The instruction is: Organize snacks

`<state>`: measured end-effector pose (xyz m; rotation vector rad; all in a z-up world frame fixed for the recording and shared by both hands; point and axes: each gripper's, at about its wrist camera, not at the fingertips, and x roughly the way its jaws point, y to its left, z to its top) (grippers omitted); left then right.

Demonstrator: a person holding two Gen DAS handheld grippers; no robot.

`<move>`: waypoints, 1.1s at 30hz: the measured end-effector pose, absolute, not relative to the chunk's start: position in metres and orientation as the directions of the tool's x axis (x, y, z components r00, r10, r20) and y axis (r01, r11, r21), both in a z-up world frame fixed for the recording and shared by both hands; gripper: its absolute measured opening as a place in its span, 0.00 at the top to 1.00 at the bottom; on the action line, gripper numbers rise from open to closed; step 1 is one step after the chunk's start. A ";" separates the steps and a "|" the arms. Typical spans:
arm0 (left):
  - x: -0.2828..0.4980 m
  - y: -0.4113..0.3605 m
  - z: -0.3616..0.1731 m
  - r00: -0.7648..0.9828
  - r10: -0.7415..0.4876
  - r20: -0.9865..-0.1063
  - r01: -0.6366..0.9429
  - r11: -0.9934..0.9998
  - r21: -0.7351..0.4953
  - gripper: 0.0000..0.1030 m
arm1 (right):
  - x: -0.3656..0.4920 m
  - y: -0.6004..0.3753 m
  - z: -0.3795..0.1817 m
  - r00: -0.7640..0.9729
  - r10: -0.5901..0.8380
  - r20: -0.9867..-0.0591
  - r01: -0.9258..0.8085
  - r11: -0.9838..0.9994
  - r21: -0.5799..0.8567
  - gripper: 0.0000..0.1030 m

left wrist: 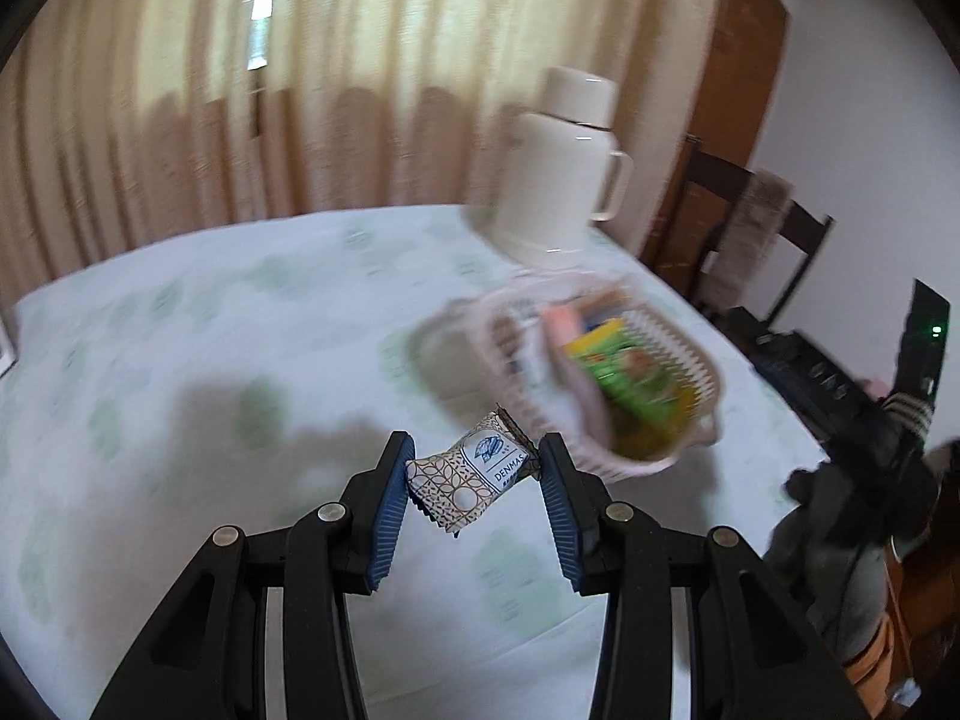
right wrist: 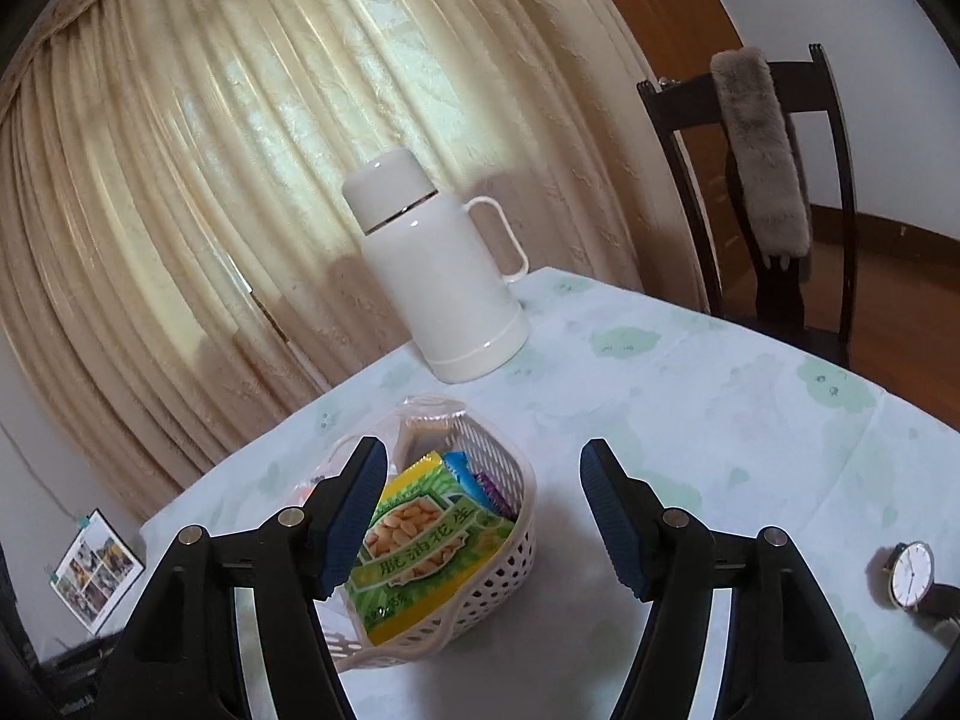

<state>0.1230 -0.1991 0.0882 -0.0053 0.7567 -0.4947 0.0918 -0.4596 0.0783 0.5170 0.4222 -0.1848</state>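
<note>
Left gripper (left wrist: 474, 468) — jaws partly closed on a small wrapped snack packet (left wrist: 465, 477), held lifted over the bench (left wrist: 180, 360) at lower centre of frame. Packet's long axis runs jaw to jaw, tilted up to the right, toward the basket (left wrist: 690, 354) at centre right.

Step in hand looks like carrying it over; next calls for moving above the rim, then releasing.

Right gripper (right wrist: 483, 516) — jaws wide open, holding nothing, beside the basket.

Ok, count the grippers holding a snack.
1. The left gripper grips a small patterned packet above the table; the right gripper is open and empty beside the basket.
</note>
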 end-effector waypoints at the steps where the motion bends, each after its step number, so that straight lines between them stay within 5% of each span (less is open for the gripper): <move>1: 0.124 -0.209 0.090 0.615 -0.441 -0.654 0.446 0.878 -0.172 0.62 | 0.090 -0.459 0.079 0.898 -0.064 -0.435 0.273 0.856 0.438 0.34; 11: 0.142 -0.272 0.081 0.568 -0.495 -0.657 0.541 0.827 -0.156 0.59 | 0.081 -0.466 0.081 0.906 -0.080 -0.415 0.289 0.834 0.469 0.32; 12: 0.145 -0.275 0.079 0.561 -0.497 -0.662 0.542 0.825 -0.160 0.56 | 0.081 -0.467 0.081 0.906 -0.082 -0.416 0.292 0.832 0.472 0.32; 14: 0.153 -0.276 0.074 0.540 -0.509 -0.671 0.531 0.824 -0.197 0.29 | 0.081 -0.467 0.080 0.905 -0.081 -0.418 0.293 0.831 0.472 0.32; 19: 0.158 -0.261 0.073 0.556 -0.523 -0.646 0.479 0.837 -0.266 0.25 | 0.084 -0.464 0.080 0.903 -0.069 -0.425 0.281 0.842 0.460 0.32; 27: 0.151 -0.242 0.081 0.676 -0.339 -0.654 0.349 0.929 -0.121 0.24 | 0.081 -0.466 0.081 0.907 -0.085 -0.412 0.291 0.835 0.468 0.24; 29: 0.147 -0.242 0.084 0.707 -0.284 -0.648 0.320 0.945 -0.065 0.13 | 0.081 -0.466 0.080 0.905 -0.078 -0.418 0.287 0.837 0.466 0.23; 33: 0.140 -0.241 0.091 0.770 -0.169 -0.615 0.255 0.965 0.054 0.12 | 0.082 -0.462 0.080 0.902 -0.069 -0.426 0.278 0.848 0.451 0.21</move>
